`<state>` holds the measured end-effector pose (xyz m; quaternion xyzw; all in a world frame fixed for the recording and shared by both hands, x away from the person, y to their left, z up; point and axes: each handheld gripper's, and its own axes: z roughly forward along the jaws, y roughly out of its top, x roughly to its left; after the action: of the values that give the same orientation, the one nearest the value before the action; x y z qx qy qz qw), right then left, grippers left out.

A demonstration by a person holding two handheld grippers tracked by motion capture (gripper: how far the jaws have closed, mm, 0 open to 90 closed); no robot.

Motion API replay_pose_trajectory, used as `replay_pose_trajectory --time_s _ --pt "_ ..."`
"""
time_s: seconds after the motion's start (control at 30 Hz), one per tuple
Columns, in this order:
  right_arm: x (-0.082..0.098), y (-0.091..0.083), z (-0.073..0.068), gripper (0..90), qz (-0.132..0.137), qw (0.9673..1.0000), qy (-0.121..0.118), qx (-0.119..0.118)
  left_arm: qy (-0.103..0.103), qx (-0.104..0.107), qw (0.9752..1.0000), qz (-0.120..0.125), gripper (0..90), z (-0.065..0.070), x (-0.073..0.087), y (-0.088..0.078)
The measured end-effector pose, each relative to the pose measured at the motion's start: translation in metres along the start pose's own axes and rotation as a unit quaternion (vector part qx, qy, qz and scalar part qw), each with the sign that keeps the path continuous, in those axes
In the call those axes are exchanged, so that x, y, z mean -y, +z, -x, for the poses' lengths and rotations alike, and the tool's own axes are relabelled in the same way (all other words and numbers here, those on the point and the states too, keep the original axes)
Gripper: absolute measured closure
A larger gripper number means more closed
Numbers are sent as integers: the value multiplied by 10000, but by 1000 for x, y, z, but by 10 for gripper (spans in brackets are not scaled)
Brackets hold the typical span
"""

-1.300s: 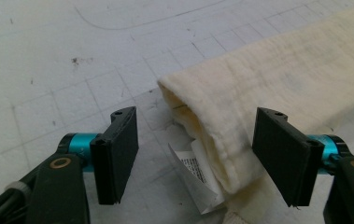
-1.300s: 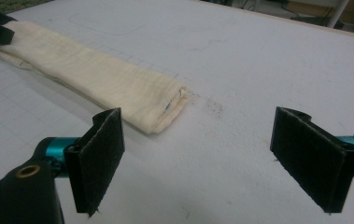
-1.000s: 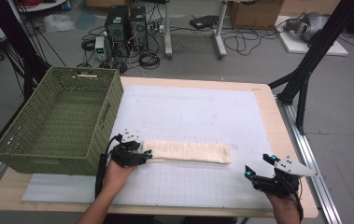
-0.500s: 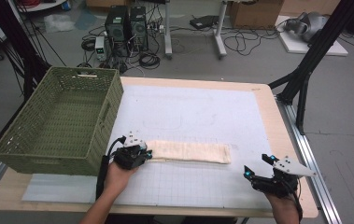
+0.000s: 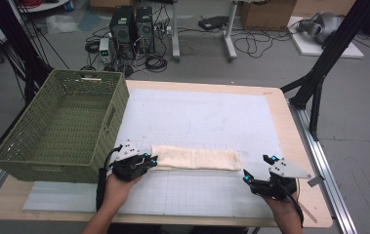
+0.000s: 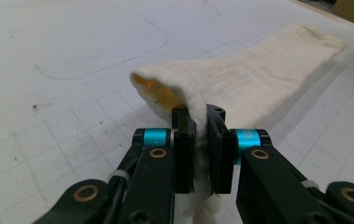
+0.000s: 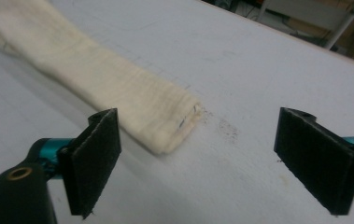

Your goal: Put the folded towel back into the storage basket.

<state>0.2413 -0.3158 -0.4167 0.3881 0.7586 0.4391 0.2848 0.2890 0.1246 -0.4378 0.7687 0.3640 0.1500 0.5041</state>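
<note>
A cream folded towel (image 5: 197, 159) lies as a long strip across the front of the white mat (image 5: 207, 117). My left gripper (image 5: 151, 161) is shut on the towel's left end; its jaws have just been closing. In the left gripper view the black pads (image 6: 183, 149) pinch a raised fold of the towel (image 6: 240, 79). My right gripper (image 5: 259, 168) stands open just off the towel's right end, low over the mat. In the right gripper view the towel's end (image 7: 165, 112) lies ahead between the wide-apart pads (image 7: 95, 158), untouched.
A green woven basket (image 5: 65, 122) stands at the left edge of the table, right beside my left hand. The wooden table edge (image 5: 299, 146) runs along the right. Cables and computer boxes (image 5: 131, 24) sit on the floor beyond.
The left gripper's jaws have shut on the towel's left end. The right gripper has shifted a little toward the towel's right end.
</note>
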Motion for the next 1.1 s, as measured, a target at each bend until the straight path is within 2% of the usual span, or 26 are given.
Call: replay_pose_trajectory --time_s 0.03,0.1,0.17,0.23,0.3,0.33,0.37,0.4,0.5,0.63,0.7,0.83,0.87,0.97,1.03,1.1 --pt "0 0 0 144 0 10000 0 0 18 -6 10000 19 823 0 0 -1" --pt "-2 4 -1 153 -32 9998 -12 -198 34 -12 10000 57 823 1 0 -2" --pt "-2 10 -2 188 -98 9997 -3 -231 58 4 10000 67 823 1 0 -3" --pt "-2 16 -1 267 -191 9991 99 -370 105 6 9999 69 822 2 1 -3" --pt "-1 22 -1 308 -254 9984 208 -458 119 8 9999 81 822 2 2 -4" --pt "-1 28 0 346 -355 9973 361 -528 120 9 9999 81 822 2 2 -4" --pt "-1 28 0 346 -355 9973 361 -528 125 19 9999 84 822 2 2 -4" --pt "-1 35 0 351 -435 9960 568 -538 137 14 9999 78 822 2 2 -5" --pt "0 43 0 358 -570 9946 691 -523 133 10 9999 90 821 2 3 -5" --pt "2 55 -1 374 -818 9939 616 -407 133 5 9999 85 820 1 4 -6" --pt "2 59 0 439 -876 9931 604 -489 147 11 9999 86 819 1 5 -6" --pt "3 67 0 484 -1000 9911 620 -620 167 12 9998 59 818 1 6 -6" --pt "3 69 -1 485 -1077 9905 595 -616 169 10 9998 63 818 1 6 -6" --pt "1 71 -3 479 -1098 9916 384 -563 185 16 9998 74 817 1 6 -8" --pt "2 71 -2 480 -1096 9912 448 -588 188 3 9998 82 816 1 6 -9" --pt "3 72 1 491 -1120 9889 707 -677 186 6 9998 79 815 0 6 -9"
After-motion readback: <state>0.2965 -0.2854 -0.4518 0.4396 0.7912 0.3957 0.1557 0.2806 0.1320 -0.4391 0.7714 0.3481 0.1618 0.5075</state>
